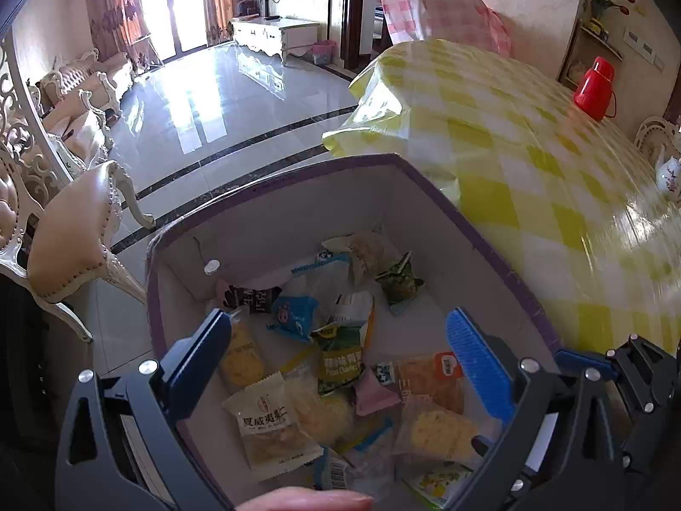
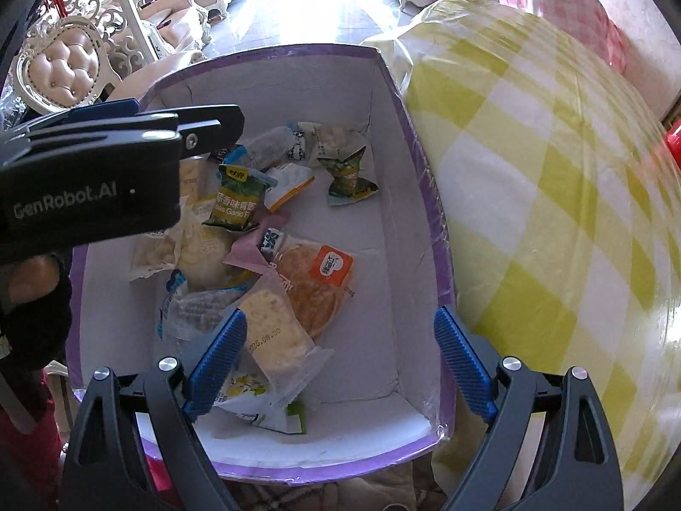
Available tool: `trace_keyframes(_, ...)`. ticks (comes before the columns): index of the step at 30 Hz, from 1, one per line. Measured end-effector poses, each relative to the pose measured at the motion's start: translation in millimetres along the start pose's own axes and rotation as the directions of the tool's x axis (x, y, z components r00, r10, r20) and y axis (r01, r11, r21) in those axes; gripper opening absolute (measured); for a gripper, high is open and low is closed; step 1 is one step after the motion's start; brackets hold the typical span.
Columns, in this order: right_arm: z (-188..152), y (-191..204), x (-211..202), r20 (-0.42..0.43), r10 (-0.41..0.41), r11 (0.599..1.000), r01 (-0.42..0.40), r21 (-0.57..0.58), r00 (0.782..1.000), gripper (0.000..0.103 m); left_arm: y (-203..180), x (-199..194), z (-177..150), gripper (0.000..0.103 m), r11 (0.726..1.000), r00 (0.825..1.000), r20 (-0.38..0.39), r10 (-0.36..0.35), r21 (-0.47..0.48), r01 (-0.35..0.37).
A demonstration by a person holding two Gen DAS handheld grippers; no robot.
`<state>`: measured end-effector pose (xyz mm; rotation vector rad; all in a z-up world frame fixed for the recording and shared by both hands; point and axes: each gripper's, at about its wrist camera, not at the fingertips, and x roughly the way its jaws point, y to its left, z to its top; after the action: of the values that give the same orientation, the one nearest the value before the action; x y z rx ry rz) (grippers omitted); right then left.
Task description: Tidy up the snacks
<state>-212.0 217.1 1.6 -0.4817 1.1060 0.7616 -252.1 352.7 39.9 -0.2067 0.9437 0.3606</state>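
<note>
A white cardboard box with a purple rim (image 1: pixel 272 183) (image 2: pixel 276 53) holds several snack packets in a loose pile. Among them are a green pea packet (image 1: pixel 340 360) (image 2: pixel 236 204), an orange cracker packet (image 1: pixel 430 379) (image 2: pixel 315 281), a small green packet (image 1: pixel 400 281) (image 2: pixel 349 179), a pink packet (image 1: pixel 374 391) and a white packet with printed characters (image 1: pixel 268 421). My left gripper (image 1: pixel 344 353) hangs open over the pile, empty. My right gripper (image 2: pixel 340 357) is open too, above the box's near end, holding nothing. The left gripper's black body (image 2: pixel 106 170) reaches in from the left.
A table under a yellow-checked cloth (image 1: pixel 532 149) (image 2: pixel 532 170) borders the box's right side, with a red thermos (image 1: pixel 596 89) and a white teapot (image 1: pixel 670 174) on it. A padded chair (image 1: pixel 81 234) stands at the left. A fingertip (image 1: pixel 306 500) shows at the bottom edge.
</note>
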Motion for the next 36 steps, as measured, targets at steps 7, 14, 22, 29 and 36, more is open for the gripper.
trace_keyframes(7, -1.8, 1.3, 3.2, -0.002, 0.003, 1.000, -0.003, 0.002, 1.000, 0.086, 2.3, 3.3, 0.3, 0.101, 1.000, 1.000, -0.005, 0.003, -0.007, -0.003)
trace_keyframes(14, -3.0, 1.5, 5.7, -0.005, 0.004, 1.000, -0.004, 0.004, 1.000, 0.086, 2.1, 3.8, -0.5, 0.101, 1.000, 1.000, -0.007, 0.002, -0.006, -0.002)
trace_keyframes(22, -3.8, 1.6, 6.3, -0.007, 0.005, 1.000, -0.005, 0.004, 1.000, 0.086, 2.9, 7.6, -2.5, 0.101, 1.000, 1.000, -0.013, 0.003, -0.006, -0.003)
trace_keyframes(29, -3.8, 1.5, 6.4, -0.007, 0.006, 1.000, -0.006, 0.004, 1.000, 0.086, 3.4, 8.9, -3.6, 0.101, 1.000, 1.000, -0.014, 0.010, -0.008, -0.010)
trace_keyframes(36, -3.8, 1.2, 6.2, -0.006, 0.004, 1.000, -0.004, 0.006, 1.000, 0.086, 6.3, 12.1, -4.7, 0.101, 1.000, 1.000, -0.024, 0.018, -0.010, -0.019)
